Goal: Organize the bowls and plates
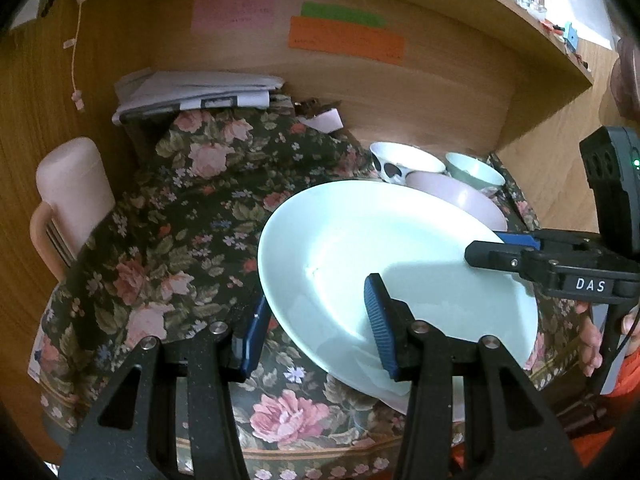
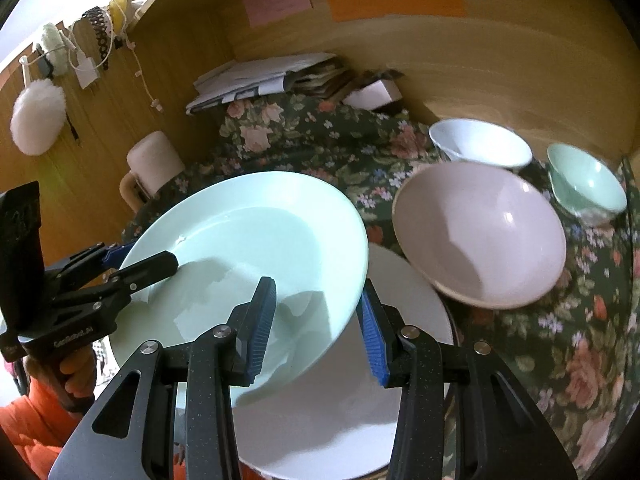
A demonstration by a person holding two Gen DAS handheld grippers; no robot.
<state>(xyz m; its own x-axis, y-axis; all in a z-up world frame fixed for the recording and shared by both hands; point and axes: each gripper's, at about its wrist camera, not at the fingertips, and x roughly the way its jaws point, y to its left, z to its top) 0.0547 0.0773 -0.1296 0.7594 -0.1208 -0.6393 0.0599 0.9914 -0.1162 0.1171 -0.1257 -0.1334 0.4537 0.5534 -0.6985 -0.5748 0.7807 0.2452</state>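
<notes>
Floral tablecloth (image 2: 580, 360): two plates (image 2: 256, 240), three bowls (image 2: 480, 232), two hand-held grippers (image 2: 316, 320).

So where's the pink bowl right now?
The pink bowl sits right of centre in the right wrist view, on the floral cloth, between the green plate and two smaller bowls.

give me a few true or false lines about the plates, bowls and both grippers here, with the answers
1. Both grippers hold the pale green plate by its rim. True: the left gripper and the right gripper each have a finger above and a finger below its edge.
2. The green plate lies flat on the cloth. False: it is tilted, over a white plate.
3. Three bowls stand on the floral cloth. True: a pink bowl, a white bowl and a small green bowl.
4. The pink bowl is stacked inside the white bowl. False: it stands in front of it.
5. The pink bowl is the smallest bowl. False: it is the largest.
</notes>
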